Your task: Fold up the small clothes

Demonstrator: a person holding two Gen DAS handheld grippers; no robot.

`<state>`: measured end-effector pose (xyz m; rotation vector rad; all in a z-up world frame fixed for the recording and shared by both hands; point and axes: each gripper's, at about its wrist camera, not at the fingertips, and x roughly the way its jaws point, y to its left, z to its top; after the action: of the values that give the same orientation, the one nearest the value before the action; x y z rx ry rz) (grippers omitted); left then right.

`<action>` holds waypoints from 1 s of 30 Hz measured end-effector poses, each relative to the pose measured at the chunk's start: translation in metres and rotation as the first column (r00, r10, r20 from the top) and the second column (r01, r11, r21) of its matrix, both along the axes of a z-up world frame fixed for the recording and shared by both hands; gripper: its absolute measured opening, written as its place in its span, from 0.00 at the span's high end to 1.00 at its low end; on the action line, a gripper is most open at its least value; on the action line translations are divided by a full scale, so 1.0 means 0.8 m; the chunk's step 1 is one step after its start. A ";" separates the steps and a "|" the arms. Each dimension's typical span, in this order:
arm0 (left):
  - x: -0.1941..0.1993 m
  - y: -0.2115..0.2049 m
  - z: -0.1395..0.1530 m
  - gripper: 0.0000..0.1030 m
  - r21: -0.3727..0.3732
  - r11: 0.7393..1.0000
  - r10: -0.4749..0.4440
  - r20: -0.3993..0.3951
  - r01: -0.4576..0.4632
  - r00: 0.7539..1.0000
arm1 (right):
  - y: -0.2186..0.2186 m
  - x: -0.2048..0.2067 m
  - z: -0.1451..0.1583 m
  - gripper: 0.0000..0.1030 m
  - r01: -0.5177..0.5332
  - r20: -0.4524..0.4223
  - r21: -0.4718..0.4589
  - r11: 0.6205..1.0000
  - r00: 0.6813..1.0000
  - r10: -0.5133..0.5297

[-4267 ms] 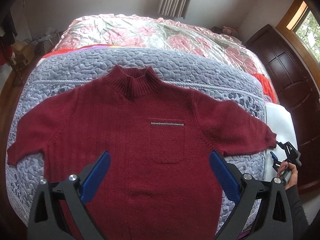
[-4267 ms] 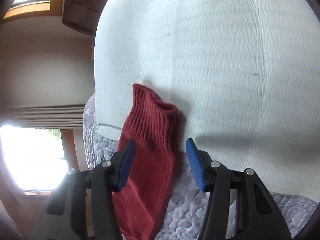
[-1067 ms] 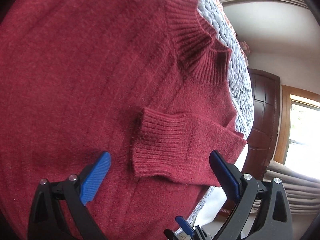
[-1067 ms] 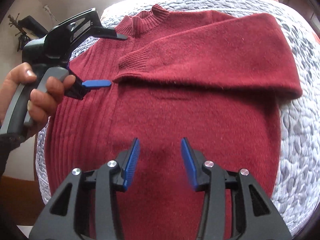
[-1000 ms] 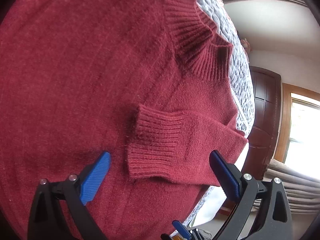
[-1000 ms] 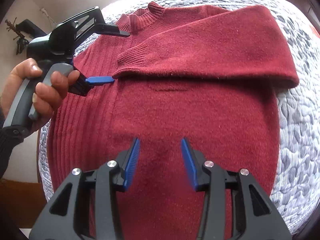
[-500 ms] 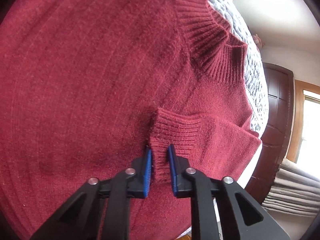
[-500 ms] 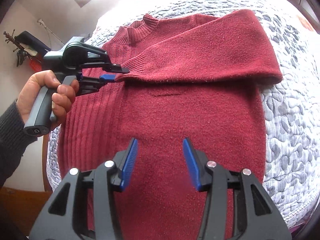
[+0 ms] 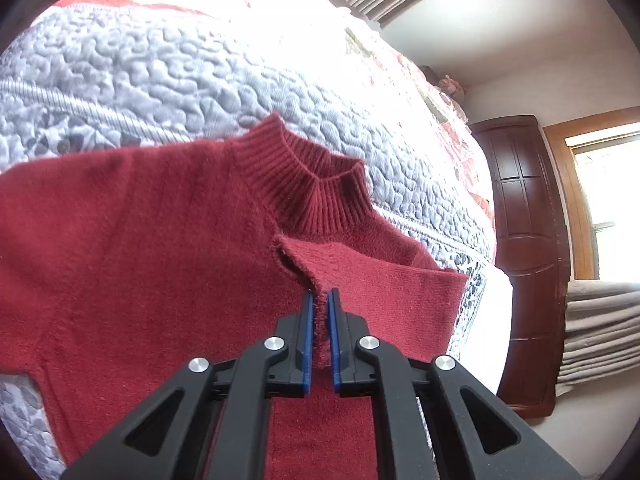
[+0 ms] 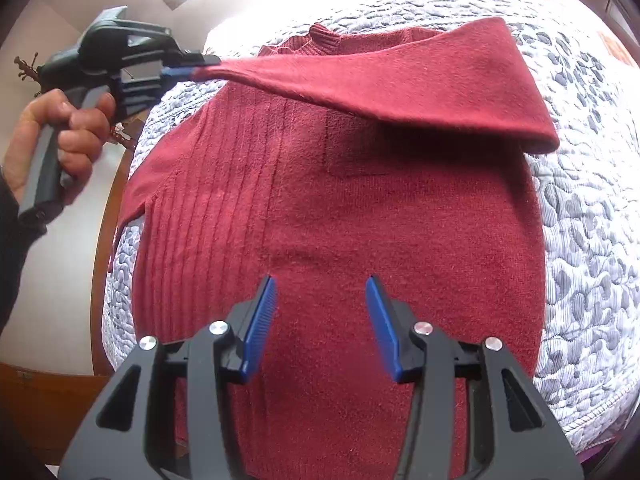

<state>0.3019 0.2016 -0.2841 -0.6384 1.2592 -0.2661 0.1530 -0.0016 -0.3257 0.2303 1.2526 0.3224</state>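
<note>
A dark red knitted sweater (image 10: 360, 220) lies front up on a grey quilted bedspread (image 10: 592, 208), its ribbed collar (image 9: 312, 184) toward the far side of the bed. The left gripper (image 9: 319, 320) has its 2 blue pads pressed together on the cuff end of 1 sleeve (image 10: 400, 80), and in the right wrist view that sleeve is drawn up off the body and stretched across the chest toward the person's hand (image 10: 60, 140) on the gripper handle, with its fold at the sweater's right shoulder edge. Part of a chest pocket (image 10: 352, 152) shows beneath the raised sleeve; whether anything is in it cannot be told. The right gripper (image 10: 322, 320) hovers over the lower body of the sweater with its jaws spread apart and nothing between them. The other sleeve lies out flat toward the bed's edge.
</note>
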 end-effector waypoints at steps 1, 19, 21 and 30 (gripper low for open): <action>-0.001 0.004 0.009 0.93 0.008 1.000 -0.001 0.012 0.001 1.000 | 0.002 -0.002 0.001 0.55 -0.003 0.001 0.000 1.000 1.000 0.003; -0.035 0.120 -0.019 0.94 0.076 0.995 0.068 0.023 -0.069 0.997 | 0.012 -0.011 -0.009 0.54 -0.020 -0.026 -0.004 1.000 0.999 0.020; -0.040 0.127 -0.029 0.94 0.070 0.994 0.082 0.017 -0.083 0.996 | 0.010 -0.010 -0.010 0.54 -0.020 -0.028 -0.007 1.000 0.999 0.020; -0.056 0.148 -0.093 0.94 0.089 0.990 0.116 -0.051 -0.111 0.992 | 0.007 -0.008 -0.018 0.54 -0.017 -0.042 -0.011 1.000 0.999 0.017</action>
<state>0.2569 0.3202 -0.3584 -0.6445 1.2764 -0.0990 0.1468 0.0041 -0.3403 0.2175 1.2986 0.3261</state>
